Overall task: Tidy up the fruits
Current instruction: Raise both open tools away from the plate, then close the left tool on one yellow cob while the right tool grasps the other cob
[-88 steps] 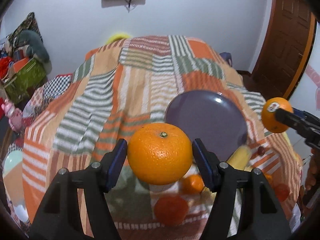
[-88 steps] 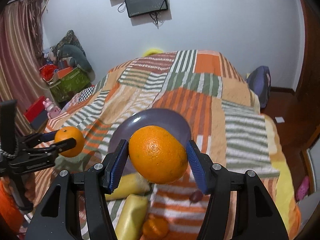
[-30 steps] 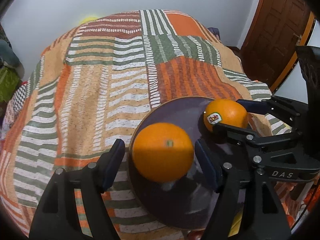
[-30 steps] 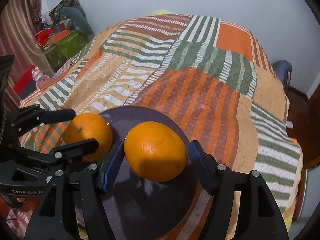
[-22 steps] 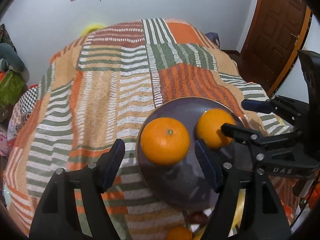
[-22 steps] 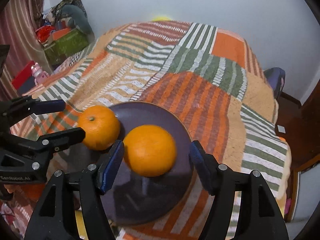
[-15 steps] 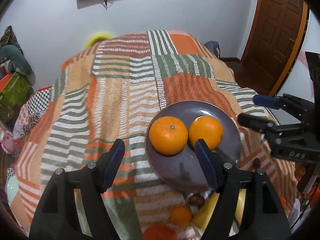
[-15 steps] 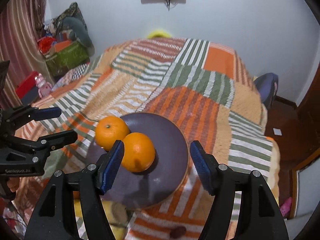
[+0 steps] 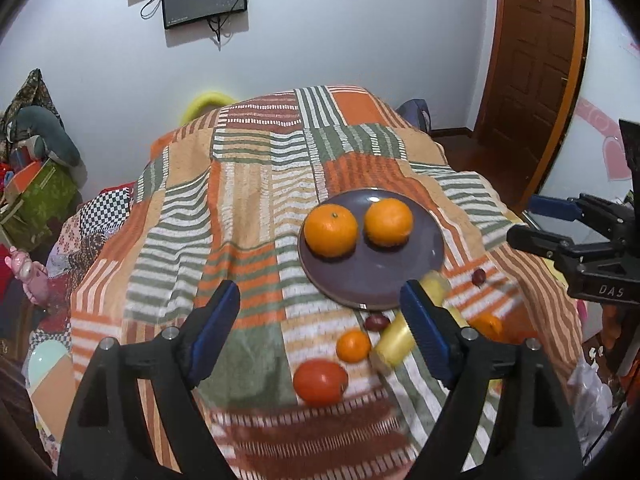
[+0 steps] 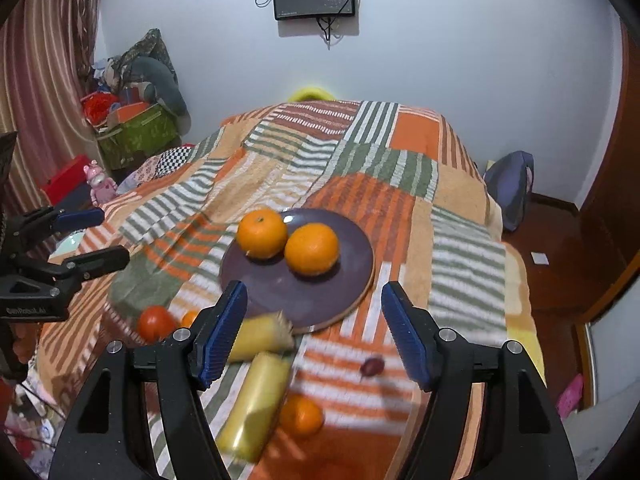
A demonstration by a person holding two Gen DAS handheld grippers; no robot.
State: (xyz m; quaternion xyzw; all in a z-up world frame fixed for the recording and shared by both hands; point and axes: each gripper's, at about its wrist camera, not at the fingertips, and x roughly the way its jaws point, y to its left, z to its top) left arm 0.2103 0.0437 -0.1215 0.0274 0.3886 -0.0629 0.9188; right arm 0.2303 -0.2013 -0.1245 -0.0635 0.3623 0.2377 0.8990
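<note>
i see two oranges (image 9: 330, 230) resting side by side on the purple plate (image 9: 424, 256), my left gripper (image 9: 320, 320) opening empty, my right gripper (image 10: 314, 334) apart and empty, while a tomato (image 9: 320, 382), small orange (image 9: 353, 345) and yellow pieces (image 10: 250, 406) wait on the blanket (image 9: 240, 208)

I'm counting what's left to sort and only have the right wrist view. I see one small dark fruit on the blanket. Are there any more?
Observer: Yes. A second dark fruit lies just off the near rim of the plate. It is hidden in your view.
Operator: And the orange sliver beside the red fruit?
Observer: That is a whole small orange. It rests on the blanket beside a yellow cylinder.
</note>
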